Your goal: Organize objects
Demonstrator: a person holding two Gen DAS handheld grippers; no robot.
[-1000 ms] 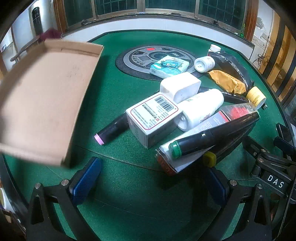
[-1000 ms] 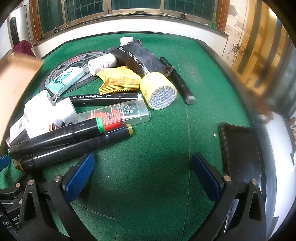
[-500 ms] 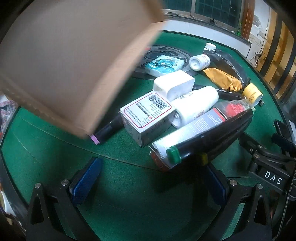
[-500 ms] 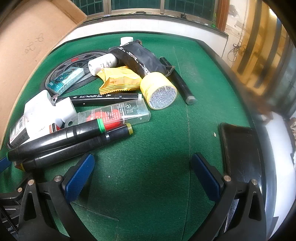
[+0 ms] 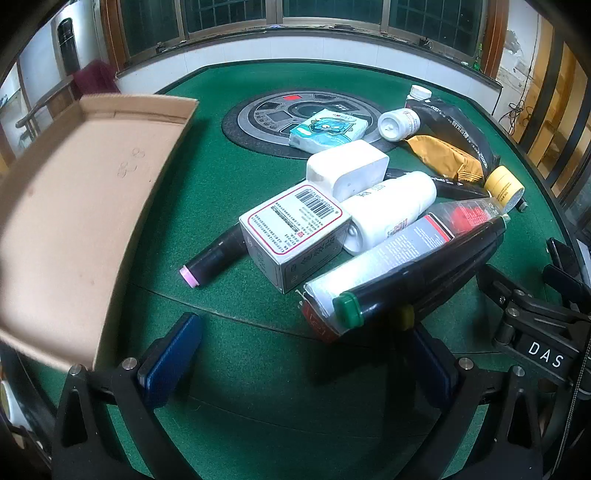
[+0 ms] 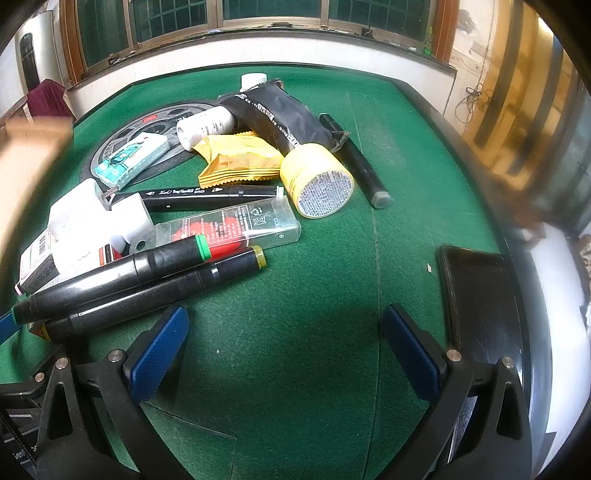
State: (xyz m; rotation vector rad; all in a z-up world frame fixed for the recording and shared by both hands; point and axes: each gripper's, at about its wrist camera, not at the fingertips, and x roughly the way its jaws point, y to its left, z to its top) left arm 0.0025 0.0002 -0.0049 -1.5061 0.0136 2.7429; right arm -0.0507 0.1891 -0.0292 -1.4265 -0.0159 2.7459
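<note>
Matt green felt on the table (image 6: pixel 332 369). Plain brown cardboard tray (image 5: pixel 66 221), dull. Glossy black plastic markers (image 6: pixel 110 273). Clear hard plastic case (image 6: pixel 236 225). Crinkled yellow foil packet (image 6: pixel 236 162). Printed paper box (image 5: pixel 295 229).

Left hand-held gripper (image 5: pixel 301 350) jaws spread, right hand-held gripper (image 6: pixel 284 343) likewise

A dark phone (image 6: pixel 480 295) lies flat at the green table's (image 6: pixel 295 369) right edge, windows (image 5: pixel 332 11) behind.
</note>
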